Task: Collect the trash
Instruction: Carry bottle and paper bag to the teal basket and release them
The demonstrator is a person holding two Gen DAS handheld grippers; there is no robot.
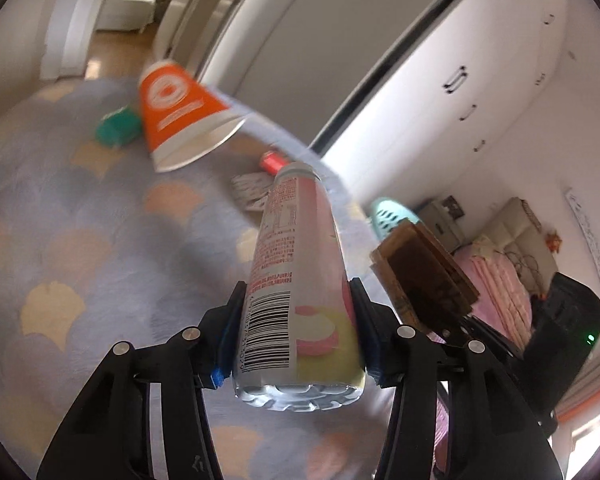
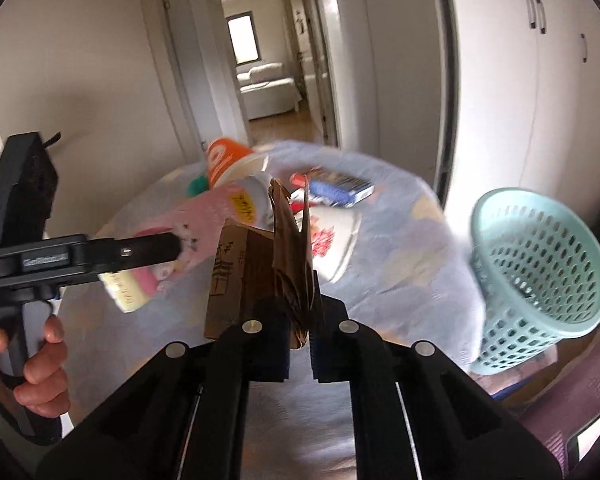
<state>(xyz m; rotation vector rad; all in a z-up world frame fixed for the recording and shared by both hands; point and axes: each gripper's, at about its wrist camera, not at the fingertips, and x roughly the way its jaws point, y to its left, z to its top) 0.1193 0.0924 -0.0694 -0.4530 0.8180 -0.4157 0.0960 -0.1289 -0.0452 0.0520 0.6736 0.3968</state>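
My left gripper is shut on a pink and white plastic bottle with a barcode, held off the rug, cap end pointing away. In the right wrist view this gripper comes in from the left with the bottle, a person's hand on its handle. My right gripper is shut on a crumpled piece of brown cardboard, raised above the rug; the cardboard also shows at the right of the left wrist view. A teal perforated basket stands at the right, open side tilted toward me.
On the pale blue patterned rug lie an orange paper cup, a green object, a red can and printed papers. A blue box lies further back. White wardrobe doors flank the right; a doorway opens ahead.
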